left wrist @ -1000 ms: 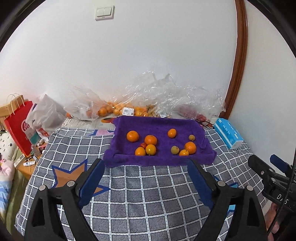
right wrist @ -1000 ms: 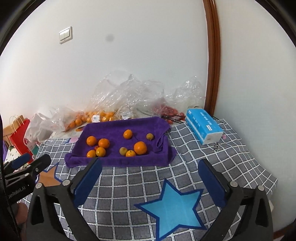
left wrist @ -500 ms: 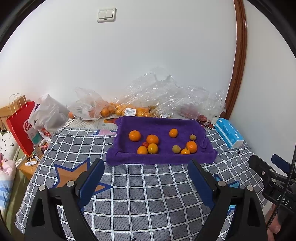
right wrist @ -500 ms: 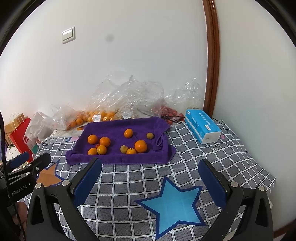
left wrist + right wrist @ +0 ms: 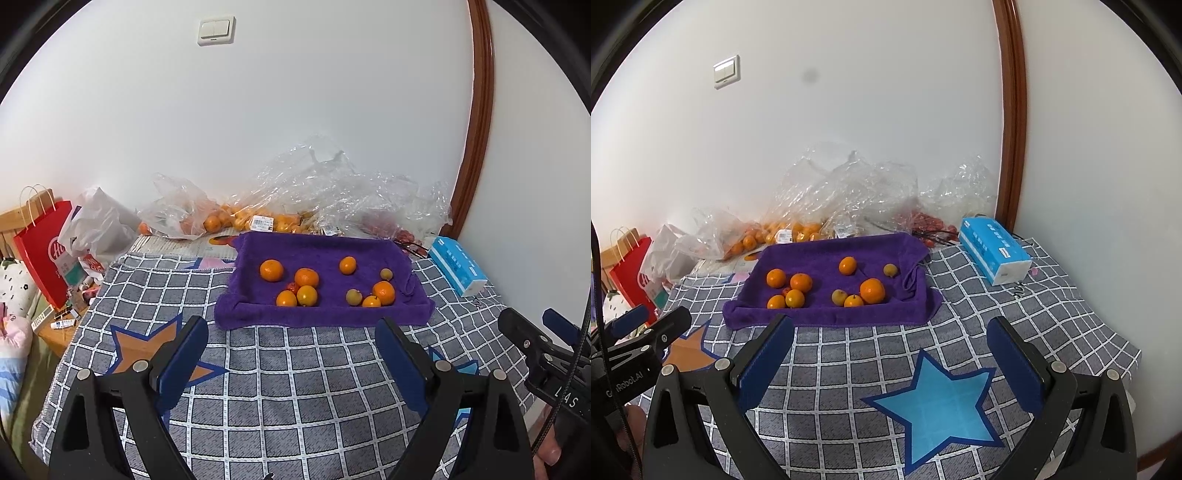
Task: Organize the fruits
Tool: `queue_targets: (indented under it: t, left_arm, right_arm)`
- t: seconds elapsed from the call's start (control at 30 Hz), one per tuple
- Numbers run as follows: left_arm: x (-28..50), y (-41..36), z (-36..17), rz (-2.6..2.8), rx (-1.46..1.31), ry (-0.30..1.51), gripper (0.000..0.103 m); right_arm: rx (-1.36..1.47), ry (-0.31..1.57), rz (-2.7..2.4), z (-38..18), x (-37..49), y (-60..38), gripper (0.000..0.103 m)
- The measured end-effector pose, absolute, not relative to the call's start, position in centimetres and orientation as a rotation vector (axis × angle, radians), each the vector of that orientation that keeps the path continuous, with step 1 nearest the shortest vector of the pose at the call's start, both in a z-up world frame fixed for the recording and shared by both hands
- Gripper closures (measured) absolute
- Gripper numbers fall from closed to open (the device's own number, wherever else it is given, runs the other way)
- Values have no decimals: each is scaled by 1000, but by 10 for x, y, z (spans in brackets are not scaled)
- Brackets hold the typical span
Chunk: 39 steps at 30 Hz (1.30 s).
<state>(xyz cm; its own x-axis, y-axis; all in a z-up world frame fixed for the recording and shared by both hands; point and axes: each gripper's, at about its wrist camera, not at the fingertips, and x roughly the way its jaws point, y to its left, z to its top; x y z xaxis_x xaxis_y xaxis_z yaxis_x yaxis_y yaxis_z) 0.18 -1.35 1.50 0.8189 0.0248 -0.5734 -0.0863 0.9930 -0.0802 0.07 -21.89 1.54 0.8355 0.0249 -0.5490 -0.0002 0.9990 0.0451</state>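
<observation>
Purple towel (image 5: pixel 325 254): seven oranges (image 5: pixel 271 270)

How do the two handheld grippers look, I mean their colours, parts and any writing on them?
Both the left gripper and the right gripper have black frames with triangular cut-outs and silver round screws. Their flat fingers carry dark blue pads. A thin black cable runs along each tool. White lettering marks the bodies: "GenRobot.AI" shows on the left one in the right wrist view. No sleeve shows, only a bit of bare skin.
</observation>
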Motion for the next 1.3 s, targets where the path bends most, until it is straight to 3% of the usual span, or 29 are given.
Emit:
queue_targets:
  t: [1.3]
  left_arm:
    - [0,-12,10,49,-117,618,11]
  right_arm:
    - [44,595,9,11,1,-213,0]
